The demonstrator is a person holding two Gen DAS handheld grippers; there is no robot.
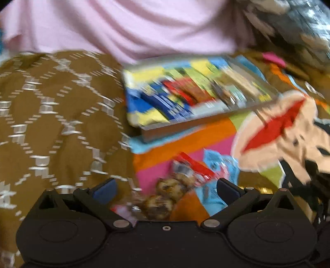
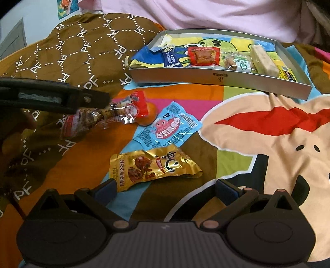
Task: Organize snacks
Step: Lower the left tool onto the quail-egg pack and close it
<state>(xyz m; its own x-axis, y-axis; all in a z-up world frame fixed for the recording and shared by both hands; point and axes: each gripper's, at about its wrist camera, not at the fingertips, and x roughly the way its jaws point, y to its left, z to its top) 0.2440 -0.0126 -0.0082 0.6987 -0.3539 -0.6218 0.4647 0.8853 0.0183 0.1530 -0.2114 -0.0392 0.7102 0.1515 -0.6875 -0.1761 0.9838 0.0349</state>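
A clear packet of brown cookies with red ends (image 1: 175, 189) (image 2: 103, 117) lies on the colourful sheet. My left gripper (image 1: 165, 191) is open with its jaws wide on either side of that packet; in the right wrist view its arm (image 2: 51, 96) reaches over the packet from the left. A blue octopus packet (image 2: 169, 127) (image 1: 218, 165) and a gold snack packet (image 2: 152, 167) lie nearby. My right gripper (image 2: 165, 189) is open and empty, just in front of the gold packet. A grey tray (image 2: 216, 79) (image 1: 171, 127) at the back holds several snacks.
A small orange fruit (image 2: 148, 115) sits beside the cookie packet. A brown patterned pillow (image 2: 82, 51) lies at the left. A person in a pink shirt (image 2: 206, 14) sits behind the tray. The left wrist view is motion-blurred.
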